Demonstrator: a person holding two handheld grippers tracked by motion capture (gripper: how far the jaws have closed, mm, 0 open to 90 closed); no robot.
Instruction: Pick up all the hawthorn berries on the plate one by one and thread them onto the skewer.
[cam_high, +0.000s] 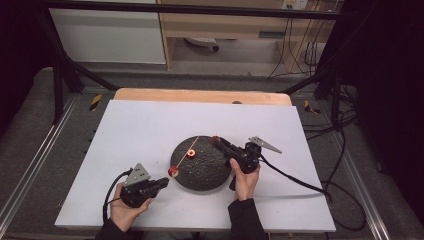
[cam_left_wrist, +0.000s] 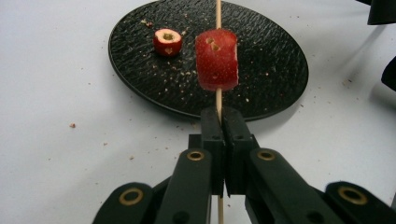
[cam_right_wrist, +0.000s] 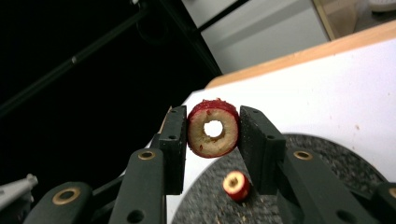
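Tabletop (cam_high: 150, 125): white sheet over a wooden board, speckled with red crumbs near the black plate (cam_high: 210, 175), which sits just right of centre and serves as landmark. Around it, dark frame bars, grey floor, loose cables on the plate's right, and a pale cabinet beyond the far edge.

Left gripper (cam_left_wrist: 218, 122), at the plate's near-left rim: fingers (cam_left_wrist: 211, 135) fully closed on a thin wooden skewer (cam_left_wrist: 218, 95). One cored red fruit piece (cam_left_wrist: 216, 59) is threaded on the skewer, raised above the plate's near edge.

Right gripper (cam_right_wrist: 214, 128), over the plate's right side: fingers (cam_right_wrist: 254, 140) pinching a second cored fruit ring (cam_right_wrist: 214, 128) by its skin, hole facing the camera.

A third piece (cam_left_wrist: 167, 42) lies loose on the plate, toward its far-left part.

Risks, as I judge them: the skewer tip missing the ring's hole and splitting the soft flesh; too hard a squeeze crushing the ring; the thin skewer pivoting in its grip under push, letting the threaded piece slide off.
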